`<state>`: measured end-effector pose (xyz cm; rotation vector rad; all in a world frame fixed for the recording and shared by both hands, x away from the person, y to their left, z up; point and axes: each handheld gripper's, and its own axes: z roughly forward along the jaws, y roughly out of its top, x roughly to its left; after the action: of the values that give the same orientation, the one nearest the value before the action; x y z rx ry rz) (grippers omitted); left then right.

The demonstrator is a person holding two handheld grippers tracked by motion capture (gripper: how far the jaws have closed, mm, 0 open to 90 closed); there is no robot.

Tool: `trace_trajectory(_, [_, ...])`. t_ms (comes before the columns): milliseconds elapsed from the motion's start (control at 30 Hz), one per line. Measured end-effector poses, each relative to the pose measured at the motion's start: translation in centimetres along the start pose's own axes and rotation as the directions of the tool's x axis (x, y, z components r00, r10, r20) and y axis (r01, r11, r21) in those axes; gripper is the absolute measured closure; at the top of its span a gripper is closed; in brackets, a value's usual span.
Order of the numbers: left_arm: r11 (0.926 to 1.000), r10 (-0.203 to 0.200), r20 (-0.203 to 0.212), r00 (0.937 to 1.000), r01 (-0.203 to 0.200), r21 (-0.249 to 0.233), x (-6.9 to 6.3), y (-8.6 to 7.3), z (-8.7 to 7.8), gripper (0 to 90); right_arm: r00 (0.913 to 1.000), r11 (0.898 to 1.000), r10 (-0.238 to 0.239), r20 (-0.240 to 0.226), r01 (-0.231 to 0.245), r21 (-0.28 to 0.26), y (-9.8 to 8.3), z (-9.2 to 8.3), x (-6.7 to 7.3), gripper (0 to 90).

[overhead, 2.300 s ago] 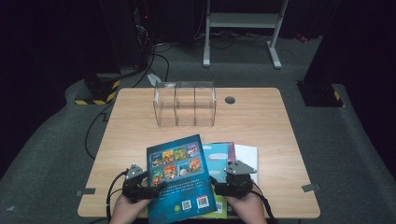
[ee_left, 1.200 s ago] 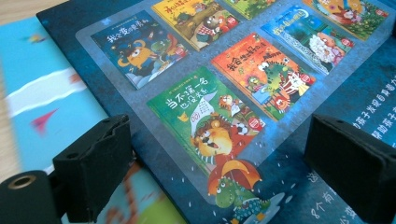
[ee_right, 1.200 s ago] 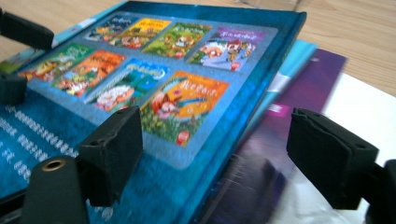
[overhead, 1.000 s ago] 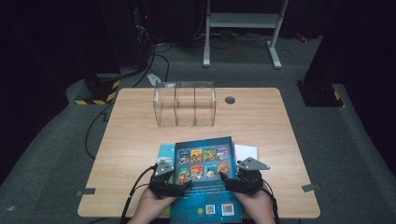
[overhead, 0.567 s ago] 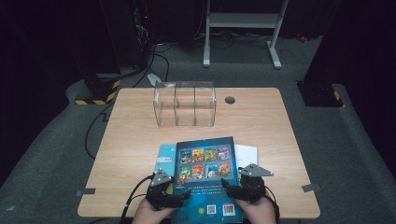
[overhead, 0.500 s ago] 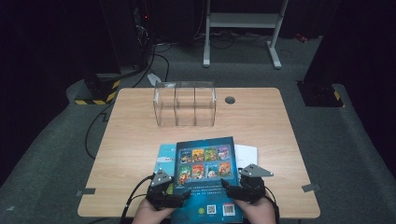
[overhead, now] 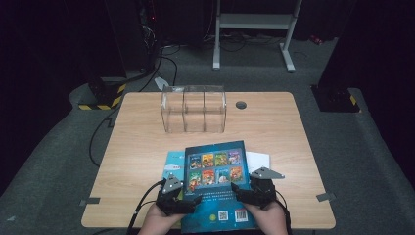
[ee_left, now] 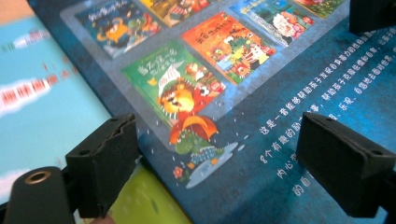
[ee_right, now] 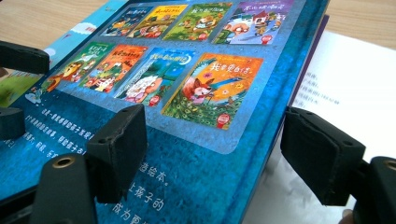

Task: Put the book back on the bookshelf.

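Wooden table (overhead: pixel 274 127) carries a dark blue picture book (overhead: pixel 215 181) at its near edge, lying over a light blue book (overhead: pixel 173 164) and a white sheet (overhead: pixel 258 160). Left gripper (overhead: pixel 192 201) and right gripper (overhead: pixel 237 191), jaws spread and lately narrowing, straddle its side edges. Beyond stands a clear plastic organiser (overhead: pixel 194 109).

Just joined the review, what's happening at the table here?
A person works a dark blue picture book at the near edge of the table, with the left gripper at its left side and the right gripper at its right. It lies back cover up over other books. Both grippers' jaws straddle its edges and have just been closing slightly. A clear box stands farther back.
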<state>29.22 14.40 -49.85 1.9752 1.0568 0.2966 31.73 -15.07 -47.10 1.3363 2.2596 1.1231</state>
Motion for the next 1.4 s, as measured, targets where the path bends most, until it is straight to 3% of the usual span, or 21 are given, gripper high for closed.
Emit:
trace_trajectory(200, [0.9996, -0.016, -0.005, 0.9999, 0.016, -0.025, 1.2, 0.8, 1.1, 14.7, 0.9988, 1.000, -0.029, 0.039, 0.030, -0.010, 1.2, 1.1, -0.5, 23.1])
trace_trajectory(400, [0.9988, -0.035, 0.012, 0.9993, 0.035, -0.033, 2.6, 1.6, 2.0, 15.6, 0.9985, 0.999, -0.037, 0.039, 0.037, 0.021, 2.5, 1.9, -1.3, 21.8])
trace_trajectory(467, [0.9966, -0.079, 0.034, 0.9963, 0.080, -0.022, 3.1, 1.5, 2.0, 14.8, 0.9985, 0.999, -0.042, 0.036, 0.042, 0.018, 2.4, 1.8, -1.3, 21.8])
trace_trajectory(600, [0.9955, -0.090, 0.028, 0.9955, 0.091, -0.025, 2.9, 1.2, 1.7, 17.4, 0.9988, 0.999, -0.046, 0.015, 0.046, 0.000, 1.4, 1.1, -1.1, 21.3])
trace_trajectory(700, [0.9924, -0.115, 0.011, 0.9933, 0.116, -0.043, 2.8, 0.7, 1.4, 17.8, 0.9998, 0.999, -0.012, -0.019, 0.011, -0.030, 0.3, 0.6, -1.1, 21.1])
trace_trajectory(867, [0.9935, -0.091, -0.020, 0.9956, 0.090, -0.070, 2.7, 0.4, 1.0, 22.7, 0.9994, 0.999, -0.018, -0.029, 0.017, -0.029, 0.2, 0.6, -1.2, 19.9])
trace_trajectory(933, [0.9897, -0.130, 0.025, 0.9912, 0.132, -0.057, 3.0, 0.4, 1.1, 24.6, 0.9987, 1.000, -0.008, -0.051, 0.008, -0.016, 0.4, 0.9, -1.4, 16.9])
trace_trajectory(1000, [0.9915, -0.112, 0.028, 0.9933, 0.114, -0.063, 2.9, 0.3, 1.2, 23.3, 0.9953, 1.000, -0.003, -0.097, 0.004, 0.009, 0.7, 1.5, -1.7, 14.0])
trace_trajectory(1167, [0.9935, -0.100, 0.033, 0.9944, 0.102, -0.051, 2.7, 0.5, 1.3, 18.3, 0.9936, 0.999, 0.006, -0.113, -0.001, 0.050, 1.4, 2.0, -1.9, 12.9])
trace_trajectory(1400, [0.9940, -0.097, 0.036, 0.9946, 0.099, -0.048, 2.7, 0.5, 1.3, 18.1, 0.9944, 0.999, -0.003, -0.106, 0.009, 0.050, 1.7, 2.1, -2.0, 14.7])
